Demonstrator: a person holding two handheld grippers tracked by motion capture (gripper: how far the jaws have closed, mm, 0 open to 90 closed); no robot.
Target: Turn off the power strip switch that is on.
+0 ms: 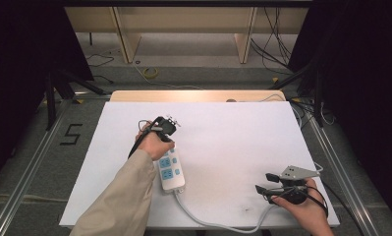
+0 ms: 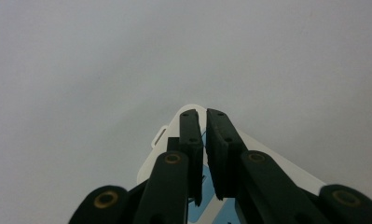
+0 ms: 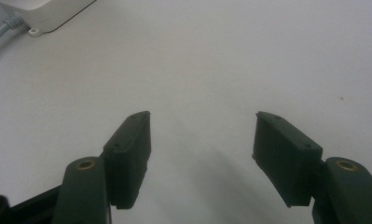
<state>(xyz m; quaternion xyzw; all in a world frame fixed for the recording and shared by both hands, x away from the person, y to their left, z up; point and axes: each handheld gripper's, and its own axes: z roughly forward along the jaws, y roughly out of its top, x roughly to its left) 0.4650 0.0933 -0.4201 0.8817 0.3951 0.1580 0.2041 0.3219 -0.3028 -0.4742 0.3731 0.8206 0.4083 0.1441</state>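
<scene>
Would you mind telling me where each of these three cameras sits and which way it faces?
High view: above the person's side, looking forward and down on the white table; both forearms, left tool, right tool.
Left gripper view: rides the left tool, looking along nearly closed jaws over the power strip.
Right gripper view: rides the right tool, jaws wide apart above the table.
Shared: all three show the power strip.

The flat rectangular plastic power strip (image 1: 171, 171) is white with light blue socket faces, and its round cable (image 1: 218, 223) is pale grey-white. The table top (image 1: 233, 142) is plain white without pattern. Both gripper jaws are matt black with small brass-coloured rivets. The person's sleeve (image 1: 120, 201) is plain beige.
</scene>
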